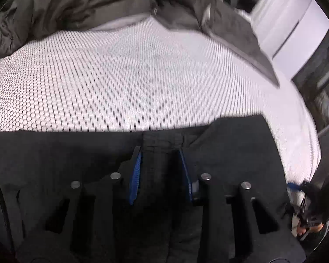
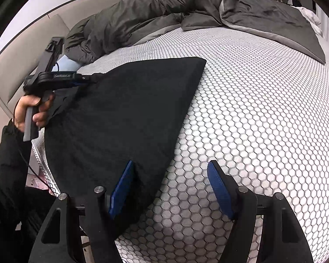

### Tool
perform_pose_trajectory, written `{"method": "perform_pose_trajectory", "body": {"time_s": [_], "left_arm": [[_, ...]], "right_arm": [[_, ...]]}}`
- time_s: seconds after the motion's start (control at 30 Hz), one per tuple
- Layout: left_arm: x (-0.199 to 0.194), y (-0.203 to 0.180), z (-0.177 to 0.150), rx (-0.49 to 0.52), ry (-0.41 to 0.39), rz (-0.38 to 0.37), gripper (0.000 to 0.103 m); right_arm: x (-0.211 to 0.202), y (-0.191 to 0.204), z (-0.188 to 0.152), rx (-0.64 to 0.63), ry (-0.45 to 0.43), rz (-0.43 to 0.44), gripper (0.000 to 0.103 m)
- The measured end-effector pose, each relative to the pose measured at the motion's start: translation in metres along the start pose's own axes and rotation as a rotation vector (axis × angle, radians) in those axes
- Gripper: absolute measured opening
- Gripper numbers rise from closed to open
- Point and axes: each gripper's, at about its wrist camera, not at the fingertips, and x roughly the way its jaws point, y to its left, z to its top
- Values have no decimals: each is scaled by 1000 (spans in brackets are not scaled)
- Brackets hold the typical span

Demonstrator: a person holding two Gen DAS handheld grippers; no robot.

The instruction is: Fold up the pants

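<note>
Black pants (image 2: 125,114) pinched, left tool (image 1: 160,153); right tool (image 2: 171,175) apparently wide.

White honeycomb-patterned mattress (image 2: 263,114) fills view. Grey-brown duvet (image 2: 155,11) bunched along far edge, 10 to 2 o'clock. Beige headboard (image 2: 15,65) at 9 o'clock.

A bed (image 2: 263,114) with a white honeycomb-patterned cover carries the black pants (image 2: 120,114), spread flat near its front left corner. A rumpled grey duvet (image 2: 175,6) lies bunched along the far edge, one flap reaching toward the right side.
</note>
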Motion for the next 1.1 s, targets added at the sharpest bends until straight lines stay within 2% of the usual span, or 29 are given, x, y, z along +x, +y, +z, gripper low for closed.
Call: {"method": "perform_pose_trajectory", "body": {"time_s": [0.07, 0.13, 0.2, 0.27, 0.3, 0.33, 0.4, 0.43, 0.5, 0.57, 0.63, 0.67, 0.7, 0.77, 0.9, 1.0, 1.03, 1.1], "left_arm": [[7, 10, 6, -47, 2, 41, 23], [7, 15, 5, -97, -4, 66, 39], [-7, 10, 3, -83, -25, 80, 40], [-33, -6, -3, -28, -74, 101, 45], [-43, -14, -8, -5, -99, 104, 59], [-53, -28, -14, 22, -131, 96, 80], [-64, -62, -32, 87, -166, 62, 95], [-60, -85, -43, 129, -158, 33, 96], [-41, -129, -59, 213, -116, -49, 96], [-11, -167, -65, 293, -52, -96, 95], [18, -194, -71, 353, 21, -77, 93], [33, -202, -73, 363, 66, -48, 89], [49, -207, -75, 360, 105, -3, 85], [65, -208, -73, 314, 124, 37, 85], [66, -212, -64, 285, 109, 40, 85], [51, -207, -66, 257, 95, 24, 83], [39, -207, -71, 260, 82, 2, 83], [11, -212, -85, 309, 39, -59, 84]], "right_arm": [[-4, -3, -2, 2, -7, 8, 71], [-8, -8, -3, 12, -14, 8, 71], [-12, -14, -4, 30, -16, 11, 71], [-20, -18, -8, 43, -26, 28, 71], [-24, -19, -10, 51, -32, 51, 71], [-26, -18, -11, 57, -34, 68, 71], [-29, -17, -15, 77, -31, 121, 71], [-28, -16, -19, 103, -22, 174, 70], [-23, -13, -24, 147, -11, 248, 60], [-11, -10, -29, 203, 14, 287, 53], [-2, -8, -31, 239, 26, 291, 35], [2, -7, -32, 255, 32, 298, 17], [4, -5, -35, 262, 29, 303, 10], [-1, -7, -47, 281, 14, 320, 7], [-10, -7, -81, 328, 16, 376, 3], [-23, 2, -92, 291, 26, 376, 4], [-31, 2, -92, 285, 14, 368, 5], [-51, -3, -86, 291, -47, 357, 21]]}}
